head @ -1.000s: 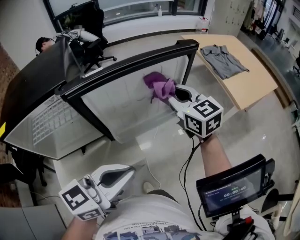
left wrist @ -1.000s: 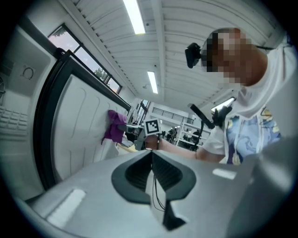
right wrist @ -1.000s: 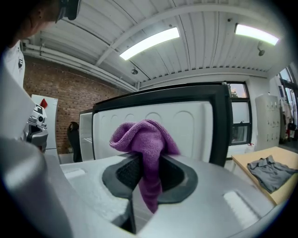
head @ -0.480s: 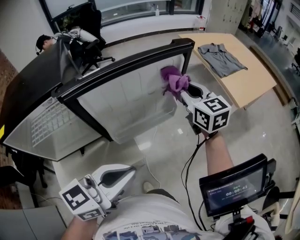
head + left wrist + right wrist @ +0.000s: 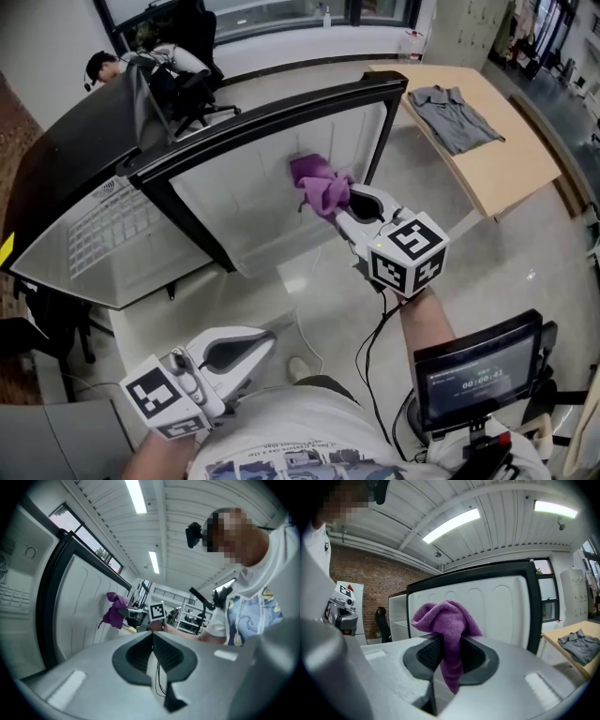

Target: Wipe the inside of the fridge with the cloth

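right gripper (image 5: 345, 204) clamped on purple cloth (image 5: 317, 183), wad up by white inner panel of fridge (image 5: 246, 202); left gripper (image 5: 265, 343) pinched closed, empty, hanging low. cloth looks soft, light, floppy, so grab mid-bunch, leave wad poking out front

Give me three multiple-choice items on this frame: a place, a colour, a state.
1. Where is the cloth? A) on the floor B) in the right gripper, at the white fridge panel C) on a chair
2. Cloth colour? A) purple B) yellow C) white
3. Left gripper? A) shut on the cloth B) wide open C) shut, empty
Answers: B, the right gripper view shows its jaws clamped on it; A, purple in every view; C, its jaws meet with nothing between.
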